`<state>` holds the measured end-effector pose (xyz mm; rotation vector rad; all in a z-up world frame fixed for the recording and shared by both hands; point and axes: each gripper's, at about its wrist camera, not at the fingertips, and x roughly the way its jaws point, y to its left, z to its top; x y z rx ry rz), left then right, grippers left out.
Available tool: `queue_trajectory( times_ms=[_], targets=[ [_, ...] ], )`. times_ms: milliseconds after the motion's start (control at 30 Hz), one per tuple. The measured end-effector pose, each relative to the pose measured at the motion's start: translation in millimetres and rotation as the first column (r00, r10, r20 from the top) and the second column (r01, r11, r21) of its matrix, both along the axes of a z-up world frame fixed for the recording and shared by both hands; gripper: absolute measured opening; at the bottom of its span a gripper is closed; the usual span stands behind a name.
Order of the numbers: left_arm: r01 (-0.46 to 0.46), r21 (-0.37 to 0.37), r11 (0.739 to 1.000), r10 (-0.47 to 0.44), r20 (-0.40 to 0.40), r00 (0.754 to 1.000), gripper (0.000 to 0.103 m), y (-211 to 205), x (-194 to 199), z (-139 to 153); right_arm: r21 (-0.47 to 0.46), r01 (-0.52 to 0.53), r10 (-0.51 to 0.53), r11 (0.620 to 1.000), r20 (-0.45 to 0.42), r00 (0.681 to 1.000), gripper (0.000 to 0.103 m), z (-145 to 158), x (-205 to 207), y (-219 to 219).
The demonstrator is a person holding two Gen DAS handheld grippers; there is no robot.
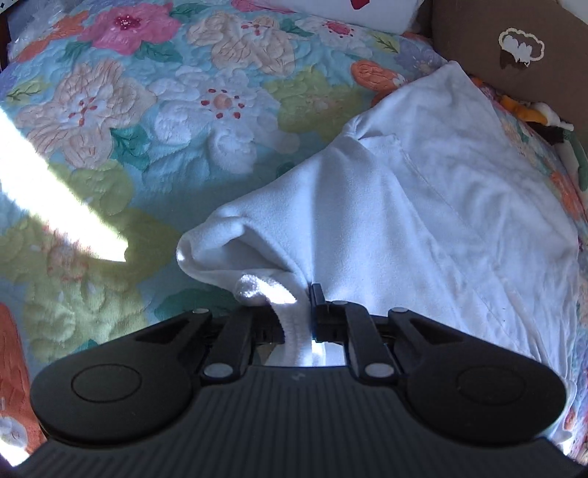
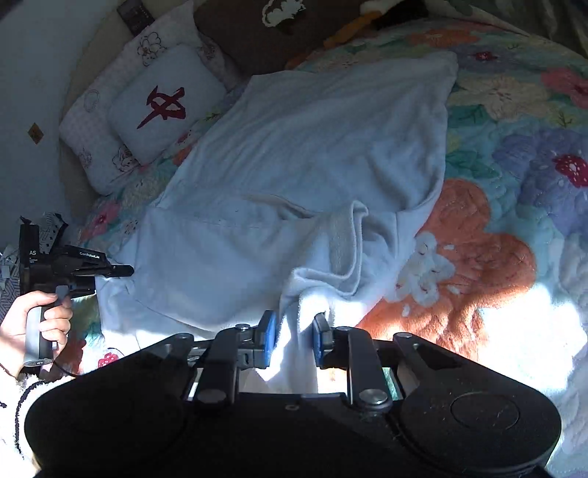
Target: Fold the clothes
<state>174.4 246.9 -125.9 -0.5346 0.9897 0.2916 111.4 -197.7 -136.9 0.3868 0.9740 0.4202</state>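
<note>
I can't see the left tool's (image 1: 305,305) left tip behind the white cloth (image 1: 404,206), brown pillow (image 1: 514,55) cut off by the edge, sunny patch (image 2: 514,331) too bright to read

White garment (image 2: 294,154), soft matt fleece with a nubbly towelling cuff, pinched in both tongs; quilted floral bedspread (image 1: 147,110) beyond it, stitched and puffy; right gripper (image 2: 294,331) matt black plastic, blue rubbery pads (image 2: 270,332), dull metal pivot pins.

One white fleece garment (image 2: 294,154) is lying on one floral quilted bedspread (image 2: 514,154). Two black two-finger grippers are showing, the left gripper (image 2: 121,271) and the right gripper (image 2: 294,331). Three pillows are sitting at the head: one white cushion with a red character (image 2: 165,103), one pale flower-print pillow (image 2: 95,121), one brown pillow with a white motif (image 2: 264,33).
</note>
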Motion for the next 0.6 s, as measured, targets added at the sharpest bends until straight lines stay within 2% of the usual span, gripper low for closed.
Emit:
queue_trajectory(
  times_ms=[33,100,133,167,200,233,300,367,500,600],
  targets=[
    [-0.008,-0.011,1.000,0.008,0.000,1.000,0.009,1.3,-0.2,2.0,0.018,0.007,-0.006,1.000,-0.032,0.999,0.059,-6.5,-2.4,-2.6],
    [-0.021,-0.023,1.000,0.020,-0.009,1.000,0.009,2.1,-0.1,4.6,0.048,0.014,-0.010,0.999,-0.084,0.996,0.062,-23.0,-6.6,-2.0],
    [-0.024,-0.023,0.999,0.023,-0.016,1.000,0.009,1.4,0.5,5.5,0.054,0.010,-0.006,0.998,-0.075,0.997,0.061,-27.0,-7.7,0.5],
    [-0.024,-0.017,1.000,0.024,-0.026,0.999,0.009,-0.1,1.8,6.6,0.061,0.006,-0.002,0.998,-0.065,0.998,0.055,-31.0,-8.7,3.1],
    [-0.022,-0.010,1.000,0.022,-0.036,0.999,0.009,-1.9,3.6,8.3,0.066,-0.006,0.010,0.998,-0.058,0.998,0.021,-32.9,-7.3,6.3],
    [-0.016,0.000,1.000,0.016,-0.044,0.999,0.008,-4.0,6.4,11.3,0.068,-0.029,0.033,0.997,-0.054,0.998,0.014,-31.8,-1.9,10.6],
    [0.000,0.012,1.000,0.000,-0.053,0.999,0.008,-8.3,13.2,20.0,0.048,-0.065,0.066,0.997,-0.010,0.998,0.014,-21.1,7.5,17.8],
    [0.021,0.012,1.000,-0.021,-0.049,0.999,0.008,-14.0,24.0,36.1,0.028,-0.102,0.101,0.994,0.056,0.993,0.014,2.2,17.1,21.4],
    [0.076,0.049,0.996,-0.074,-0.027,0.997,0.008,-31.7,55.2,73.6,-0.048,-0.088,0.093,0.995,0.115,0.989,0.013,49.8,44.3,12.6],
    [0.118,0.092,0.989,-0.119,0.008,0.993,0.008,-47.3,85.5,95.5,-0.115,-0.077,0.092,0.990,0.136,0.986,0.013,70.8,70.6,6.4]
  ],
)
